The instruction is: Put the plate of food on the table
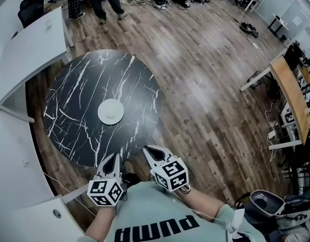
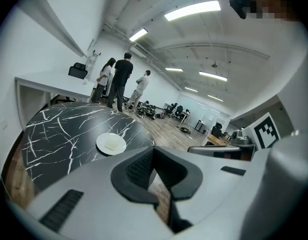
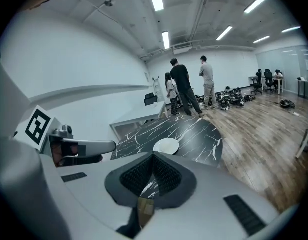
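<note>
Black marble with white veins makes up the round table (image 1: 79,110). The white plate (image 1: 111,111) sits flat near its middle with a pale piece of food (image 1: 112,115) on it. The plate looks to be where the task wants it.

You hold both tools low against your chest, short of the table's near edge and well apart from the plate. Your left gripper (image 1: 114,159) has its jaws brought together at the tips with nothing between them; only floor shows through the slit lower down. Your right gripper (image 1: 150,151) is the same, tips meeting and empty.

Held in close like this, neither can knock the plate. I judge that nothing is left to carry.
</note>
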A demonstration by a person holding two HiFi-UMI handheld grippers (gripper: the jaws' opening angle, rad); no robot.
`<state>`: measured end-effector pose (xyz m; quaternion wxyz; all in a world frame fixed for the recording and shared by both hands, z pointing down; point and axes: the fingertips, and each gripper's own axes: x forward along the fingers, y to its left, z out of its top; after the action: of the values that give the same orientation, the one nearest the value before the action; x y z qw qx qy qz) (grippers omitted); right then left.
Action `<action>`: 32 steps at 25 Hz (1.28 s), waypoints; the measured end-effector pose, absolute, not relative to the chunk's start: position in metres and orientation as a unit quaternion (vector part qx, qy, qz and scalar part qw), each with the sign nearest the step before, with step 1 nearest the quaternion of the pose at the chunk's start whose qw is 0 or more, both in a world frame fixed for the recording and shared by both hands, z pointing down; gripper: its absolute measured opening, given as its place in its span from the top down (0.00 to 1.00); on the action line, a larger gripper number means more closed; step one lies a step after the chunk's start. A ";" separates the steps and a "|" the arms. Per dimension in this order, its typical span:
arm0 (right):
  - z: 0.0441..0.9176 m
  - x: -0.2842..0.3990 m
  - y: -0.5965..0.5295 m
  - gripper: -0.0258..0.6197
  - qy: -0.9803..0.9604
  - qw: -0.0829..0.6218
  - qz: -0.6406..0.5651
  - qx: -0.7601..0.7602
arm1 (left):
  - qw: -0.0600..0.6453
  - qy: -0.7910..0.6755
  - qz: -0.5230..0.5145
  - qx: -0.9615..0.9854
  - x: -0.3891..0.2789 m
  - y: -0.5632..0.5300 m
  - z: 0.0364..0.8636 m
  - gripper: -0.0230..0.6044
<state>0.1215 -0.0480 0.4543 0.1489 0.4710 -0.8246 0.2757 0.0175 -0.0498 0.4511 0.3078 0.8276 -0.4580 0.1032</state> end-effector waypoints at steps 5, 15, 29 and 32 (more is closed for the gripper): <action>0.446 0.147 -0.020 0.95 -0.844 0.148 0.250 0.452 | 0.276 -0.496 0.094 0.818 0.037 -0.016 0.427 0.95; 0.423 0.165 0.012 0.95 -0.858 0.131 0.234 0.438 | 0.249 -0.539 0.102 0.798 0.037 0.038 0.406 0.95; 0.390 0.094 0.100 0.95 -0.840 0.116 0.205 0.489 | 0.216 -0.527 0.090 0.817 -0.041 0.112 0.387 0.95; 0.390 0.073 0.122 0.95 -0.831 0.122 0.202 0.503 | 0.213 -0.515 0.089 0.826 -0.061 0.129 0.389 0.95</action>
<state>0.0732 0.1219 0.3904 0.1223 0.5035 -0.8311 0.2019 -0.0606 0.1287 0.3886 0.2131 0.8256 -0.5147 0.0894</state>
